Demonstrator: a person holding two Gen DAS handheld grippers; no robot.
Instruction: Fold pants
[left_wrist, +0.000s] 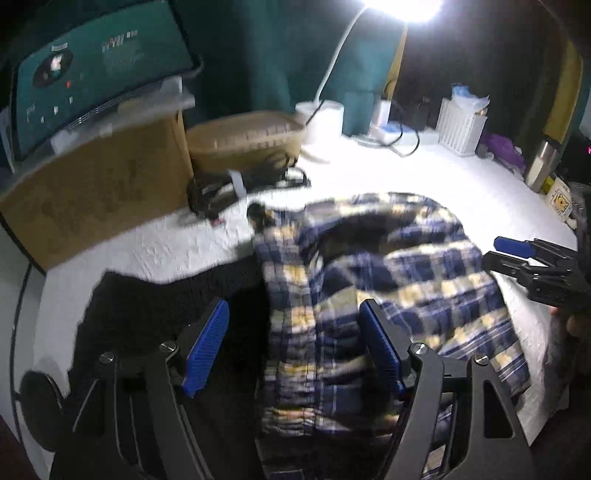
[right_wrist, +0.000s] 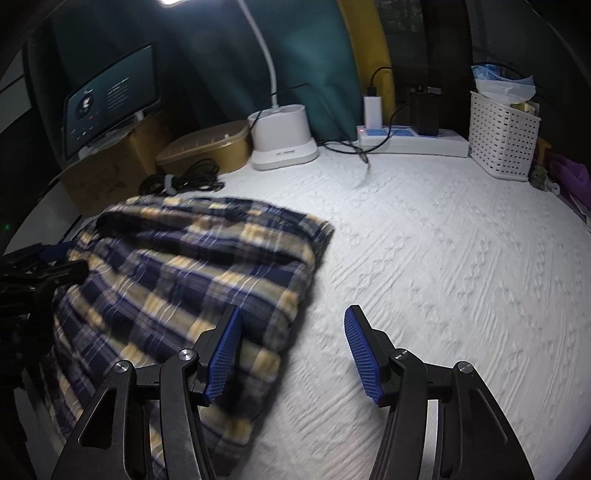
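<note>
Lying bunched on the white textured cover (right_wrist: 424, 240), plaid pants (right_wrist: 177, 273) sit toward its left side. Left gripper (left_wrist: 293, 345) hovers over them, jaws wide, gripping nothing. Right gripper (right_wrist: 293, 356) spread wide, empty, at the pants' right edge.

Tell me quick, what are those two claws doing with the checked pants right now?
Left gripper open, right gripper open, nothing held. Plaid pants bunched on the white table cover, not neatly folded yet. Black cable bundle lies just beyond the pants.
</note>
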